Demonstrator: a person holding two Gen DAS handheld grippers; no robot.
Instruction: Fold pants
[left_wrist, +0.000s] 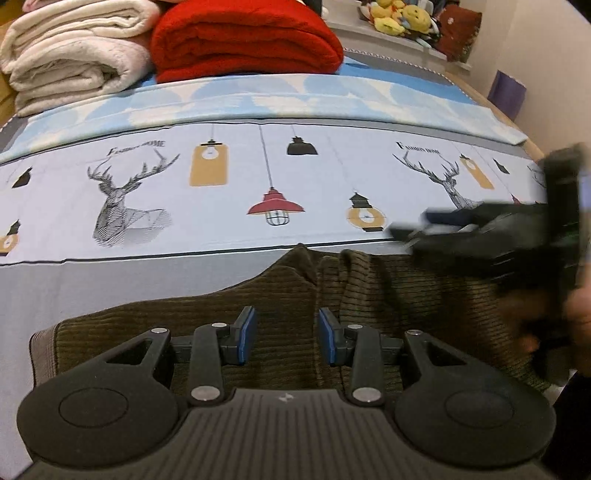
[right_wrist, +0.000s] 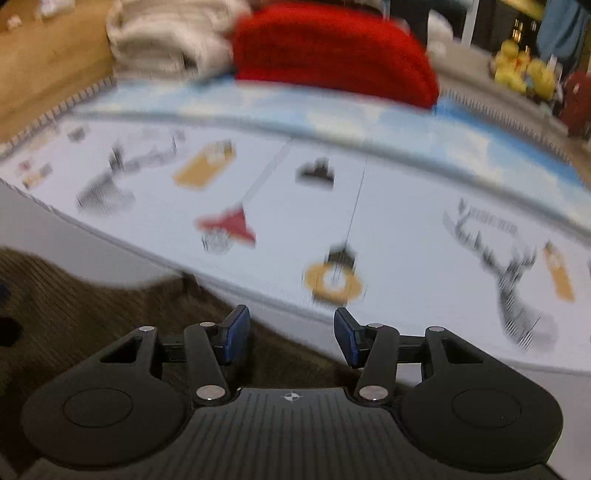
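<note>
We see the olive-brown corduroy pants lying bunched on the bed, spread across the lower half of the left wrist view from about eight o'clock round to four o'clock. Our left gripper hangs above the cloth with its jaws apart; the blue pads face each other across a gap, and we make out only the corduroy lying beneath it, nothing pinched. At three o'clock in that view our right gripper shows as a dark blur over the far edge of the pants, with a hand behind it.

In the right wrist view, blurred, the right gripper's jaws also stand open, nothing clamped. The pants fill the seven to eight o'clock corner and run under the left finger. The bedsheet with lamps and deer heads lies beyond. At twelve o'clock sit a folded red blanket and, at eleven, a cream blanket; yellow plush toys cluster at one o'clock.
</note>
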